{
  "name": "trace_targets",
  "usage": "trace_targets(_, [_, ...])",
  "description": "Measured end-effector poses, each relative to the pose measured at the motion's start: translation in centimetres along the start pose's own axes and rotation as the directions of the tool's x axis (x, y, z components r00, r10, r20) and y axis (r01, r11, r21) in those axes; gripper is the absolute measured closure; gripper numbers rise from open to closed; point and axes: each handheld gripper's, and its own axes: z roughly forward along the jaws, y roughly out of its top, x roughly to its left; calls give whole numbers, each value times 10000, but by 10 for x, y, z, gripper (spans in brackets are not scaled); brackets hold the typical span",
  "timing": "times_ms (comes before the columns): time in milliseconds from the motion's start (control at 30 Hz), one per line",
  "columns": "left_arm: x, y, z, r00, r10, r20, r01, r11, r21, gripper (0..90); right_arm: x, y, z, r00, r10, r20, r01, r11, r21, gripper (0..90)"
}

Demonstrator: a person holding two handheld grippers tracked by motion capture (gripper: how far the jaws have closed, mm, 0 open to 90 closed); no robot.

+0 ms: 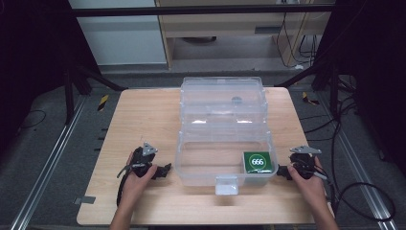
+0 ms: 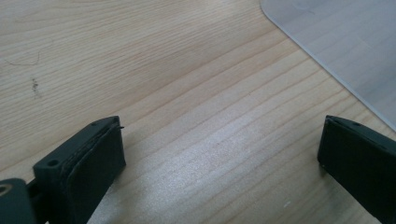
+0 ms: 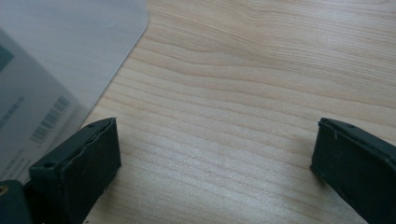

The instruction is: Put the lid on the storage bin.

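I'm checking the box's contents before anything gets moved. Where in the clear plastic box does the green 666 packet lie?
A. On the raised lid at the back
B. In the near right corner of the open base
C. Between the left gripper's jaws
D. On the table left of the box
B: the high view shows the green 666 packet inside the clear plastic box, in its base's near right corner.
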Motion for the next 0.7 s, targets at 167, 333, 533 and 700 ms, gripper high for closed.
trace_targets(167, [-2, -1, -3, 9994, 343, -9, -343, 9993, -132, 41, -2, 2, -2, 9990, -418, -165, 419, 9991, 82, 74])
trace_targets(333, [-1, 16, -22, 9928, 1193, 52, -1192, 9928, -136, 42, -5, 34, -38, 9651, -2570, 508, 2540, 9654, 592, 74])
trace_targets(533, [-6, 45, -49, 9727, 2298, 314, -2307, 9726, 283, 43, -3, 68, -66, 9023, -4240, 777, 4165, 9040, 967, 121])
trace_targets(700, [-11, 73, -77, 9567, 2826, 697, -2859, 9573, 432, 43, 6, 106, -92, 8363, -5395, 979, 5294, 8409, 1124, 173])
